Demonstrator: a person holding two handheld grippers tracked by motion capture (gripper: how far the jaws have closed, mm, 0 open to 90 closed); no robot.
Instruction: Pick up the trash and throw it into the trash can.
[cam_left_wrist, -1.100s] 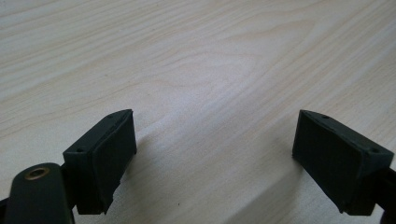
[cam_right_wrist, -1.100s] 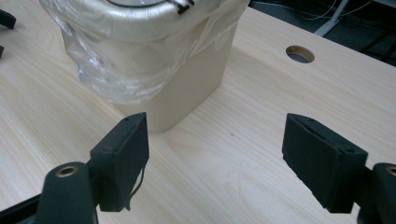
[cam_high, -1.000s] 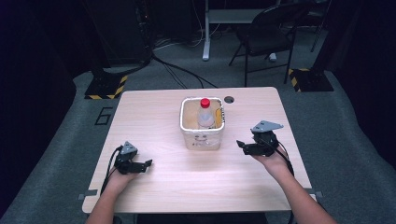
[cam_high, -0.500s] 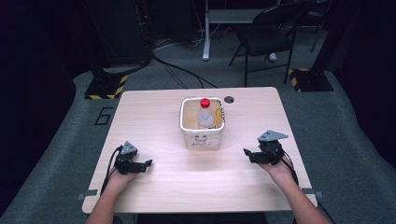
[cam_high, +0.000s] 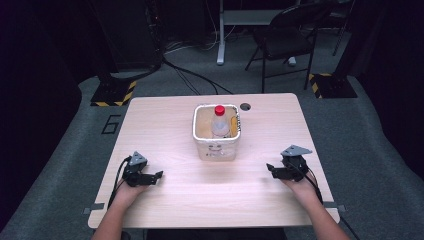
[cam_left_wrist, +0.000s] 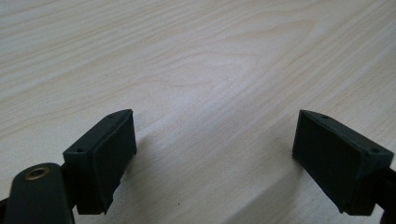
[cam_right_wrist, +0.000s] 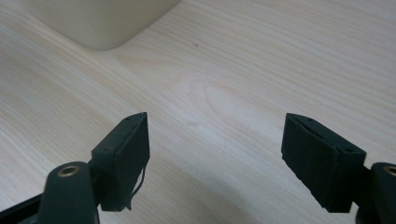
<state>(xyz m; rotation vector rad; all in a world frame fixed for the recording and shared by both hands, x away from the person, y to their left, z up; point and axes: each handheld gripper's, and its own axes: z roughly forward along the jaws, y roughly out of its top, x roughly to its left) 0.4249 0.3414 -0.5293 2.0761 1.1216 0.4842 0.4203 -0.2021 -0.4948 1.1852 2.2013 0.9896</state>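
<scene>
A white square bin (cam_high: 216, 150) stands mid-table and holds a clear bottle with a red cap (cam_high: 219, 110) plus something yellow beside it. My left gripper (cam_high: 159, 175) rests low on the table at the near left, open, jaws pointing right toward the middle. In its own view the left gripper (cam_left_wrist: 215, 154) has only bare wood between its pads. My right gripper (cam_high: 270, 170) rests at the near right, open and empty, jaws pointing left. The right gripper (cam_right_wrist: 215, 156) faces the bin's lower corner (cam_right_wrist: 100, 23) farther off.
The light wooden table (cam_high: 165, 125) has a round cable hole (cam_high: 245, 106) behind the bin. Beyond the far edge stand a chair (cam_high: 287, 40), floor cables and striped stand bases. Dark carpet surrounds the table.
My right gripper has moved back toward the near edge and down onto the table. The left gripper has stayed in place.
</scene>
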